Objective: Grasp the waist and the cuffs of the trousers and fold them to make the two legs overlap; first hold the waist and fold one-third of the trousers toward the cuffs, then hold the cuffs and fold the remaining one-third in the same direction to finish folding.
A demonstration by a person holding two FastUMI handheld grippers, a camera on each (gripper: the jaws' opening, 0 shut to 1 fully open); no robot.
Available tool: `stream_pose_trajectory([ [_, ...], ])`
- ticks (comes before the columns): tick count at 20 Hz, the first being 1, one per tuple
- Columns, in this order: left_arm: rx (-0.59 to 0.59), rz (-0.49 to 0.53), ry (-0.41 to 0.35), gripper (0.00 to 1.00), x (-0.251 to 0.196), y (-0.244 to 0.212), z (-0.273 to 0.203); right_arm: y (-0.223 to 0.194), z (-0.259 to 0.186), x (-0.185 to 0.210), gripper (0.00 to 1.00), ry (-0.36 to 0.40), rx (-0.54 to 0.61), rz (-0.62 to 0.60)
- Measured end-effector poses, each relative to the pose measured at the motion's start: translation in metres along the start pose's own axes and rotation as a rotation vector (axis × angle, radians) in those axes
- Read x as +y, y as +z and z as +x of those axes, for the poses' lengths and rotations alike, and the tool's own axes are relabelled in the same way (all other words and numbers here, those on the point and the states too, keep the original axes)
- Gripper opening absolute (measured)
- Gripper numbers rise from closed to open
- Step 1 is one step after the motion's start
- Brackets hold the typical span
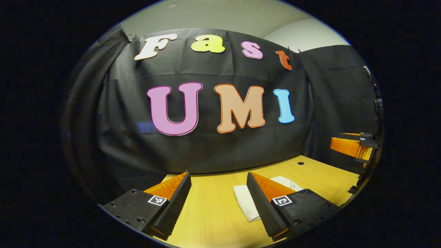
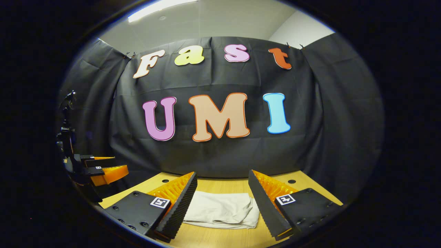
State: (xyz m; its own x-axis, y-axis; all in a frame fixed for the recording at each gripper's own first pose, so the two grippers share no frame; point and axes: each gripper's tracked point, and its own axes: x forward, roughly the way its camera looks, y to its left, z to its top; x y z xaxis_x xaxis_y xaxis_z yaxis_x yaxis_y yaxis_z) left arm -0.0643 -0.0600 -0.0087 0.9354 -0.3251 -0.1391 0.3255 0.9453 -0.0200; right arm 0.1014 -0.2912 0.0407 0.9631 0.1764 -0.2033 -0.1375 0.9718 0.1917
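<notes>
With both claws held apart and empty above the desk (image 2: 213,237), the pale trousers (image 2: 220,210) lie bunched between the right claw (image 2: 222,203) fingers, at 3 o'clock of the left claw (image 1: 218,203), so only one layer may be caught w/ a shallow pinch.

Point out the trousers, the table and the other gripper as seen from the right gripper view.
trousers (image 2: 220,209): right gripper view, middle of the pale cloth.
table (image 2: 220,185): right gripper view, bare wood behind the cloth.
left gripper (image 2: 112,168): right gripper view, between its fingertips.
</notes>
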Motion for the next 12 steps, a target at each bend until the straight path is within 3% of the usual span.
stream_pose_trajectory([
  [3, -0.034, -0.029, 0.038, 0.95, -0.004, 0.016, -0.008, 0.013, -0.008, -0.005, 0.92, 0.018, -0.027, -0.032],
  [5, -0.041, -0.034, 0.058, 0.95, -0.008, 0.021, -0.010, 0.021, -0.011, -0.016, 0.96, 0.016, -0.043, -0.025],
  [6, -0.046, -0.029, 0.066, 0.95, -0.011, 0.023, -0.011, 0.022, -0.013, -0.020, 0.92, 0.012, -0.049, -0.021],
  [7, -0.054, -0.023, 0.072, 0.95, -0.013, 0.027, -0.013, 0.022, -0.014, -0.026, 0.96, 0.006, -0.047, -0.019],
  [9, -0.058, -0.009, 0.071, 0.95, -0.021, 0.031, -0.017, 0.023, -0.015, -0.036, 0.92, -0.002, -0.047, -0.007],
  [12, -0.067, 0.008, 0.074, 0.95, -0.030, 0.037, -0.017, 0.028, -0.017, -0.050, 0.96, -0.031, -0.066, 0.001],
])
